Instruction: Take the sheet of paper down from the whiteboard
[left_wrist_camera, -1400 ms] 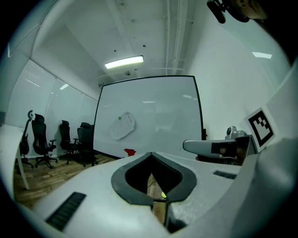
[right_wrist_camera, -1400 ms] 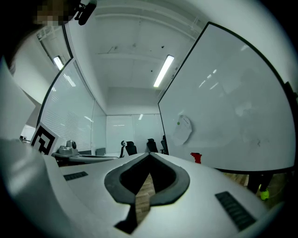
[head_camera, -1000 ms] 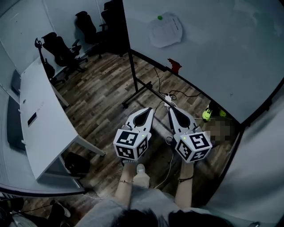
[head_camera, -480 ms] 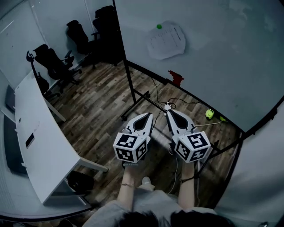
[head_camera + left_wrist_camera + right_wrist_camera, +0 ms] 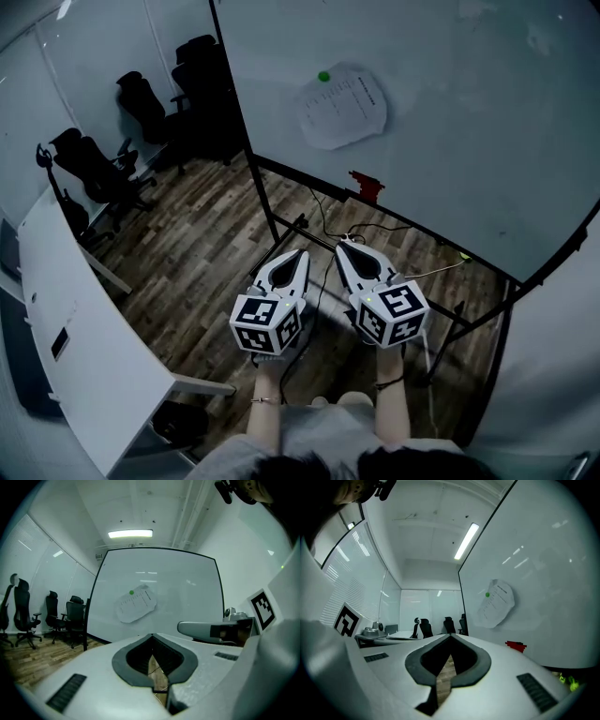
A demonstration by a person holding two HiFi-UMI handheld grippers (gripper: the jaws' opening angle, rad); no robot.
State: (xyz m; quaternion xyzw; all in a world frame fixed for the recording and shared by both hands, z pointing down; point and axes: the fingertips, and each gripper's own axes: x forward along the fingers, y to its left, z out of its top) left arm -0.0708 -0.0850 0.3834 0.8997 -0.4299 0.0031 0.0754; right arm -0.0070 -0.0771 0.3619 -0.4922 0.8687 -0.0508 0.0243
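A white sheet of paper (image 5: 341,106) with printed lines hangs on the whiteboard (image 5: 450,141), pinned at its upper left by a green magnet (image 5: 324,76). The paper (image 5: 136,603) shows ahead in the left gripper view, and the paper (image 5: 496,603) shows to the right in the right gripper view. My left gripper (image 5: 302,254) and right gripper (image 5: 341,247) are side by side, level, pointing toward the board and well short of it. Both are shut with nothing between the jaws.
A red eraser (image 5: 366,185) sits on the whiteboard's lower ledge. The board's black stand (image 5: 272,220) and cables (image 5: 337,234) lie on the wood floor ahead. Black office chairs (image 5: 141,112) stand at the back left, a white desk (image 5: 75,347) at the left.
Both grippers have moved forward toward the whiteboard; the paper now sits nearer and larger in view. Jaws stayed shut.
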